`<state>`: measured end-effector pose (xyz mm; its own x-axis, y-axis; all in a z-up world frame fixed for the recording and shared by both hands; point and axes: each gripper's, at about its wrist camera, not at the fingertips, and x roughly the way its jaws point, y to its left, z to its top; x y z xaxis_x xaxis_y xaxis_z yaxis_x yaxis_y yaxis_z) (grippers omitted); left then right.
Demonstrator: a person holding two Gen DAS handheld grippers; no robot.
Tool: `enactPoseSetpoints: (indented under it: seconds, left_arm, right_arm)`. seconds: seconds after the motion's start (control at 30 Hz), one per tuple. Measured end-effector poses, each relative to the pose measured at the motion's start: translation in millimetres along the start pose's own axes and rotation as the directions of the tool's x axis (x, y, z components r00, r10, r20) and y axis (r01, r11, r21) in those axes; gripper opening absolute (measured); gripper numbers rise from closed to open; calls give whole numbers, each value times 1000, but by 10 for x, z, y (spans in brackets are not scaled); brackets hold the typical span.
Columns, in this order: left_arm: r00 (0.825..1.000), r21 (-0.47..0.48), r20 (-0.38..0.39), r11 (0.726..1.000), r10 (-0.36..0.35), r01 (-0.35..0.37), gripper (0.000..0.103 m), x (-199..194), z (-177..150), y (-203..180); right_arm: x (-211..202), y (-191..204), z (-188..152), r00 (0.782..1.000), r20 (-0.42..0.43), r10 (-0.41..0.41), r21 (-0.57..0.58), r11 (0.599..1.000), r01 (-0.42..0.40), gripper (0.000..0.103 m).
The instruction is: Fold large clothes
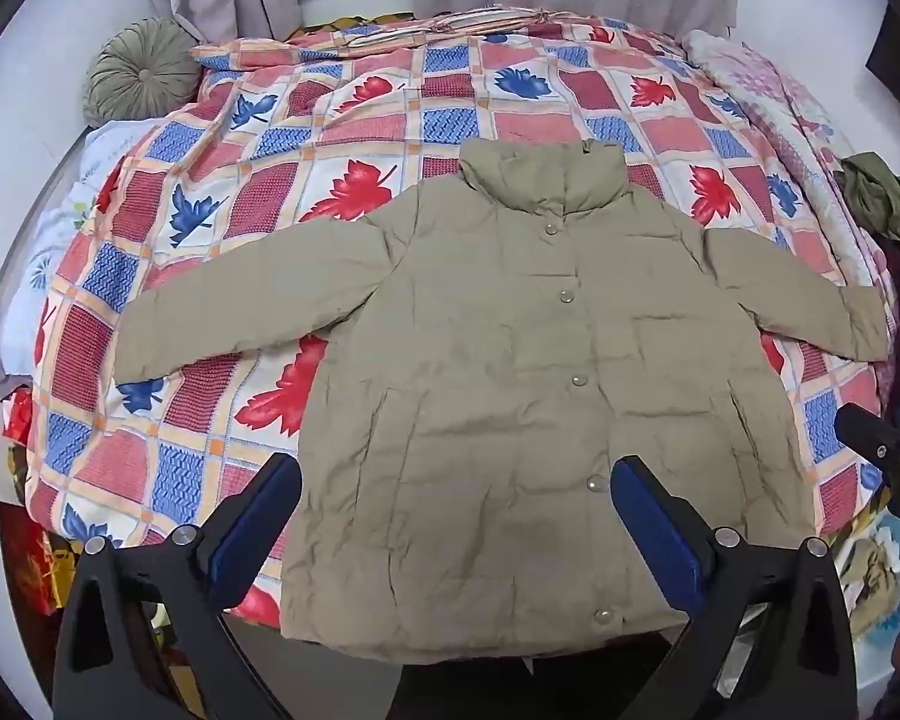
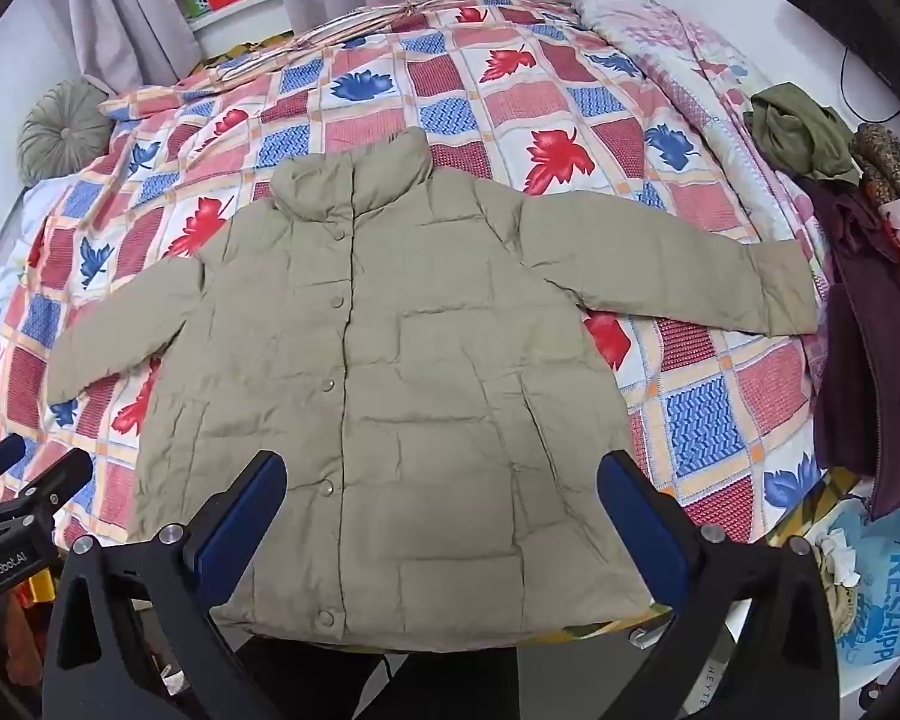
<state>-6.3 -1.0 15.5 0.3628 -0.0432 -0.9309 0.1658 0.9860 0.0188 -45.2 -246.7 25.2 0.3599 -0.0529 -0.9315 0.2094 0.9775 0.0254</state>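
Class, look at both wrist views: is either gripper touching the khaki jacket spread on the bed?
Cannot tell. In both wrist views the left gripper and right gripper stand open over the jacket, nothing between the pads, but neither view shows the gap plainly.

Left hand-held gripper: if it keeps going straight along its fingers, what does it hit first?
Most likely the khaki jacket. The left hand-held gripper is open and empty, aimed steeply down at the jacket's lower front near the snap placket, with nothing seen in between. Depth to the fabric is unclear in the fisheye view.
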Motion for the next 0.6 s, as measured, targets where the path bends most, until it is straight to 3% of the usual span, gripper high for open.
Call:
enactPoseSetpoints:
  seconds: [0.6]
  left_arm:
    - [1000,-3,-5,1000,5,-5,103,-95,48,38]
  right_arm:
    - [-30,65,16,1000,5,-1,-2,1000,1,103]
